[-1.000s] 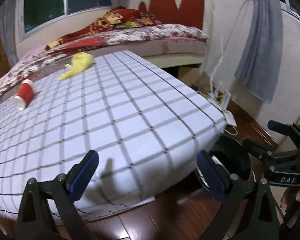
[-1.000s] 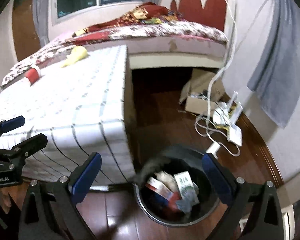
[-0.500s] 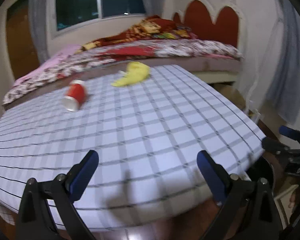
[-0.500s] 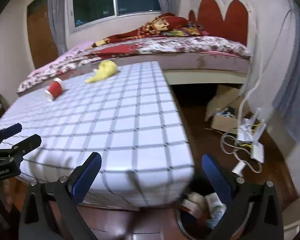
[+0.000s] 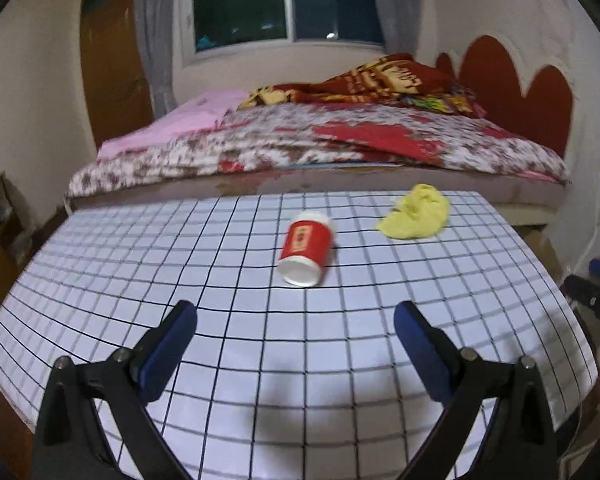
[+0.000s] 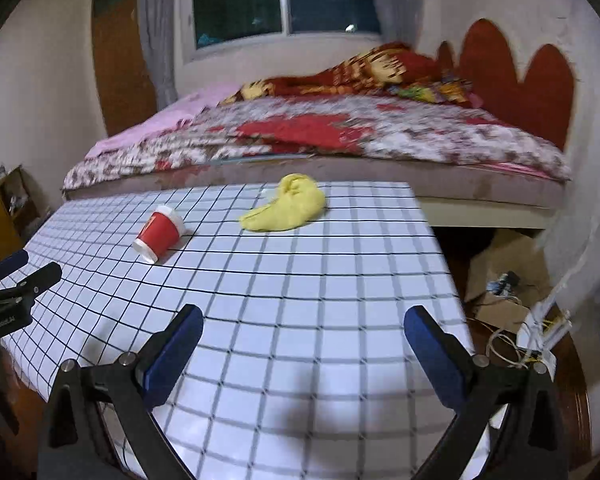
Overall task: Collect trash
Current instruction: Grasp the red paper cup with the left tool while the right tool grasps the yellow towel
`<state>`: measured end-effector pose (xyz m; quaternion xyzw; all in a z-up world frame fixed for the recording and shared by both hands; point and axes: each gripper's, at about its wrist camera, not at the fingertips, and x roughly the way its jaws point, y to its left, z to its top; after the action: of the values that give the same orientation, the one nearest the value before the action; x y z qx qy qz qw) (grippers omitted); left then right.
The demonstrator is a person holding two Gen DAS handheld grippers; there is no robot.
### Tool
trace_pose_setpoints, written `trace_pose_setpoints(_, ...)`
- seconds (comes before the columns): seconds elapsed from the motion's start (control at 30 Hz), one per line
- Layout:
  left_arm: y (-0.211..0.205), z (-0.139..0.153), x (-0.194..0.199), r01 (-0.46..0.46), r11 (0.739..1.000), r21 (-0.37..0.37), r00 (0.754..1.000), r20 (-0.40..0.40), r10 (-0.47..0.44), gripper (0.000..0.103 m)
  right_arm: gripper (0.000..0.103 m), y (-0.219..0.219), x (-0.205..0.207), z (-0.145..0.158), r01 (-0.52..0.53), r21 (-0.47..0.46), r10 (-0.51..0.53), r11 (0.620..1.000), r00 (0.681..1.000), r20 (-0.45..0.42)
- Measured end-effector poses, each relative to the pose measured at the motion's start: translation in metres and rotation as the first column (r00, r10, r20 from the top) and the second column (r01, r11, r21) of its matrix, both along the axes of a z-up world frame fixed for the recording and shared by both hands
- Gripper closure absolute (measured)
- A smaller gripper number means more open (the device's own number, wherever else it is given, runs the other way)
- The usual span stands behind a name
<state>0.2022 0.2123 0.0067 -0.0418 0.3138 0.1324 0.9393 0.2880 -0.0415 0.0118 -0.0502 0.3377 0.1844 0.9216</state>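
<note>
My left gripper (image 5: pixel 296 322) and right gripper (image 6: pixel 304 326) look like matt black plastic with smooth blue pads (image 5: pixel 168 350). The desk (image 5: pixel 260 360) below me has a smooth, faintly glossy checked cover. The red cup (image 5: pixel 306 246) looks like paper; the yellow rag (image 5: pixel 416 218) is soft, crumpled cloth. The floor (image 6: pixel 572 396) is glossy wood.

The left gripper (image 6: pixel 18 276) bears small unreadable white lettering.

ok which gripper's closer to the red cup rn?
Left. The left gripper points straight at the red cup, open, just short of it. The right gripper sits further right; the cup is off to its left.
</note>
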Motion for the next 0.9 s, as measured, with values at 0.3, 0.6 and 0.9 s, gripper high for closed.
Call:
trace_pose_setpoints(0.3,0.027,-0.049,0.092,0.034,0.999,-0.038,0.995,-0.089,-0.038,0.014,0.001,0.052,0.115,-0.039,-0.004,0.030,0.006,1.000,0.995,-0.095)
trace_pose_setpoints(0.6,0.035,-0.081,0.157,0.052,0.997,-0.062,0.989,-0.135,-0.060,0.018,0.002,0.081,0.226,-0.071,0.014,0.015,-0.012,1.000,0.990,-0.144)
trace_pose_setpoints(0.9,0.038,-0.093,0.182,0.044,0.993,-0.107,0.985,-0.160,-0.061,0.029,0.034,0.097,0.268,-0.097,0.013,-0.055,-0.022,0.998,0.986,-0.163)
